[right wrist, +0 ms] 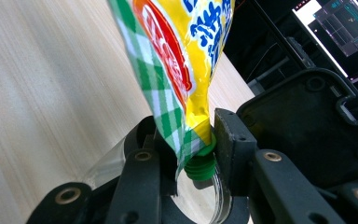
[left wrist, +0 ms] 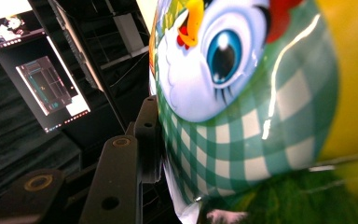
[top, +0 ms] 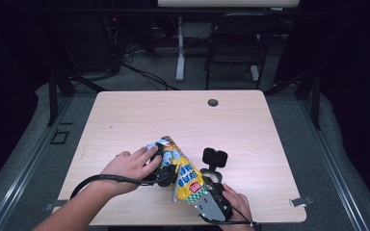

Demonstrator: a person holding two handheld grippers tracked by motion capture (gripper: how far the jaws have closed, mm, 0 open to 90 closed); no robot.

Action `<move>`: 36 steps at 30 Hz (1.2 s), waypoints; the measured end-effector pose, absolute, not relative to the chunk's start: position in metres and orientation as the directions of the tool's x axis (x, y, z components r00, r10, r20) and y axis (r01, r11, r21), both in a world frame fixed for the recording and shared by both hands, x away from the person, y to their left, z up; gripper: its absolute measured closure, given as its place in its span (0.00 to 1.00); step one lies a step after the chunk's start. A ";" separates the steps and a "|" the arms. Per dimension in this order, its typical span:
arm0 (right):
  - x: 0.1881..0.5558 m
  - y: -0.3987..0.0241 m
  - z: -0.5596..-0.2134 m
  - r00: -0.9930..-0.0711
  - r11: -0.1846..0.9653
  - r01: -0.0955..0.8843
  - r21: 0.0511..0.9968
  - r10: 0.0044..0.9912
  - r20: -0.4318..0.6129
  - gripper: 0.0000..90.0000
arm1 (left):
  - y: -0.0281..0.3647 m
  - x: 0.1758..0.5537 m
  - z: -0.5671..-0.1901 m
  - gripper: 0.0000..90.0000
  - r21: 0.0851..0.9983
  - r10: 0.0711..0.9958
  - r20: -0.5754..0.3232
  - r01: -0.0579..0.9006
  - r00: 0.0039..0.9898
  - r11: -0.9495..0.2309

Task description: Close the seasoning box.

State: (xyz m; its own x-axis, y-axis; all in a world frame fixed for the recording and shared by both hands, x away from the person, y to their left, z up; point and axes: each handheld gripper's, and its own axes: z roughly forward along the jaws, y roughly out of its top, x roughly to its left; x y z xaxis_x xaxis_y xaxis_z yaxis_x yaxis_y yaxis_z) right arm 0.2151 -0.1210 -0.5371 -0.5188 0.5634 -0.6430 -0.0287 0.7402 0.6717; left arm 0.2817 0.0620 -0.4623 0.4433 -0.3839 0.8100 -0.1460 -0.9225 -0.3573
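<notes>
Right gripper [right wrist: 191,154] jaws clamp the pouch [top: 185,175] at its green spout [right wrist: 199,167]; left gripper [top: 166,166] jaws press the pouch's far end. Pouch held above table [top: 183,115], near edge, centre.

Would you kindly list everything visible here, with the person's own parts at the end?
snack pouch: one, yellow with green check and a cartoon bird, held above the table's near edge between both grippers
pouch spout: one, green, between the right gripper's jaws
table: one, light wood, centre
chair: one, black, beyond the table
monitors: two, lit, in the dark background
left gripper: one, black, closed on the pouch's upper end
right gripper: one, black, closed on the pouch's spout end
hands: two, at the near edge
</notes>
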 end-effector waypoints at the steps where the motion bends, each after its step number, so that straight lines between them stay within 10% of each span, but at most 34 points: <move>1: 0.215 -0.121 -0.537 -0.518 0.739 -0.028 0.673 0.565 -0.643 0.79 | 0.062 0.282 -0.462 0.68 -0.356 -0.384 0.811 -0.149 0.441 -0.923; 36: 0.216 -0.123 -0.536 -0.498 0.713 -0.014 0.701 0.603 -0.623 0.79 | 0.053 0.277 -0.455 0.68 -0.408 -0.430 0.820 -0.142 0.377 -0.902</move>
State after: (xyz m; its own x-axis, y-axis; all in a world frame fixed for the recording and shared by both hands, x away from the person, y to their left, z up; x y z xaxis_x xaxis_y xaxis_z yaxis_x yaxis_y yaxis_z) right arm 0.2159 -0.1234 -0.5358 -0.4982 0.6029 -0.6231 -0.0141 0.7130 0.7010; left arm 0.2773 0.0531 -0.4551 0.3775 -0.4301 0.8201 -0.1416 -0.9020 -0.4079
